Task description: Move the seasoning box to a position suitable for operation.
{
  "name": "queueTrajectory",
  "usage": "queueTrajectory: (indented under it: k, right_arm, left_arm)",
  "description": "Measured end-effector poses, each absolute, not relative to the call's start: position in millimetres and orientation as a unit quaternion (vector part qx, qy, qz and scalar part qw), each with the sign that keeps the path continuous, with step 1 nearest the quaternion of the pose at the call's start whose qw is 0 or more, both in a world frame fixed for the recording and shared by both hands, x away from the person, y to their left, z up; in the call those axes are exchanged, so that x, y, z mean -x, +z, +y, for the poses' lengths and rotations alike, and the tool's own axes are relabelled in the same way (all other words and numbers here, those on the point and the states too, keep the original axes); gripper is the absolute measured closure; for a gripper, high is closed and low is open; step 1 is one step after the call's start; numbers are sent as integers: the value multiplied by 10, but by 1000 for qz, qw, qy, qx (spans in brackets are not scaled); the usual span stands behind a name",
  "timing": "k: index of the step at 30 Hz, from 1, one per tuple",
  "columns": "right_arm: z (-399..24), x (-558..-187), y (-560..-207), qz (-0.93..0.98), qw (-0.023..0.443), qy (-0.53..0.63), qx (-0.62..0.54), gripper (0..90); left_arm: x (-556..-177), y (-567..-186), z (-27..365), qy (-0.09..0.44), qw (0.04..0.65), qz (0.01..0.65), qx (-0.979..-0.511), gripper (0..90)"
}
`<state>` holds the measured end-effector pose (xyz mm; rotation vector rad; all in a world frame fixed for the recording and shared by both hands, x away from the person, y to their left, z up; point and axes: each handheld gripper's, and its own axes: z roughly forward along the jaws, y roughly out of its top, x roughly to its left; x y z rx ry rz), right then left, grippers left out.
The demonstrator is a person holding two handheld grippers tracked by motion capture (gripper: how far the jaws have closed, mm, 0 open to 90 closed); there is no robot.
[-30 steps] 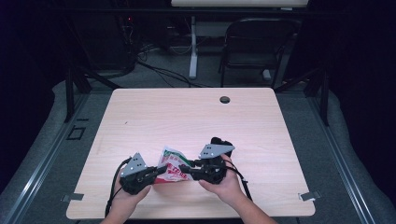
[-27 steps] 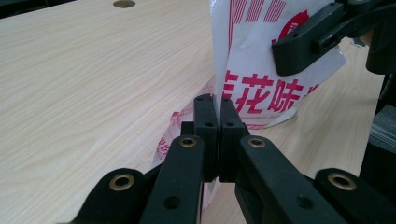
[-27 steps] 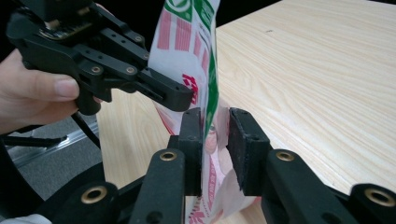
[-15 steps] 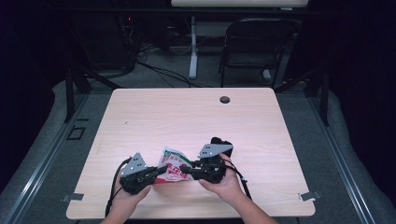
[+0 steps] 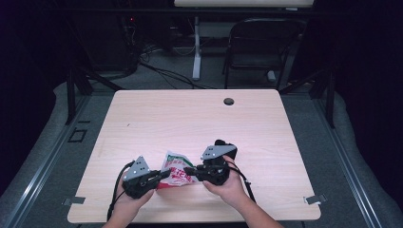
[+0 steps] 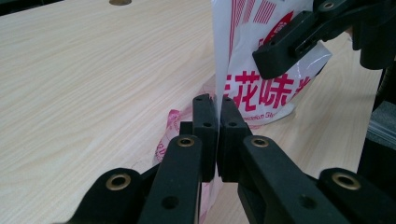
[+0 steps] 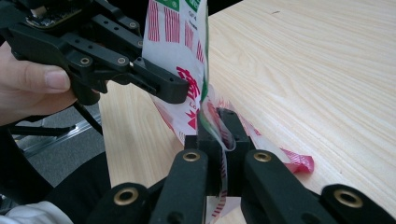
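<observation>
Two hand-held grippers, left (image 5: 164,175) and right (image 5: 189,170), each pinch an edge of the thin plastic snack bag (image 5: 177,167) just over the near tabletop (image 5: 190,118), the right having just closed; light, floppy, slippery film, so grip the seams.

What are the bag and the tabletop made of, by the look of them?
Bag: thin glossy plastic film, probably; it shines, creases and folds between the pads, printed red and green on white. Table: pale wood-grain surface, matte, likely laminate rather than solid wood; the grain looks very even.
</observation>
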<state>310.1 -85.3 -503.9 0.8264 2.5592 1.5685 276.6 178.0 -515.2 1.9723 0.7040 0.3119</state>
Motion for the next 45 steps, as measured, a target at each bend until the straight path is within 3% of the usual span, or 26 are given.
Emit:
queueTrajectory:
  k: [16,31,45]
  right_arm:
    - [-810,-3109,-5034,820,23,508,-264,900]
    - [-809,-3135,-5038,815,14,517,-262,900]
    - [-806,-3162,-5039,814,14,523,-253,900]
  left_arm:
    - [-2770,-5156,1810,127,487,290,-814,840]
    - [-2840,-5287,1831,114,473,296,-822,597]
    - [-2873,-5464,1820,98,453,296,-835,474]
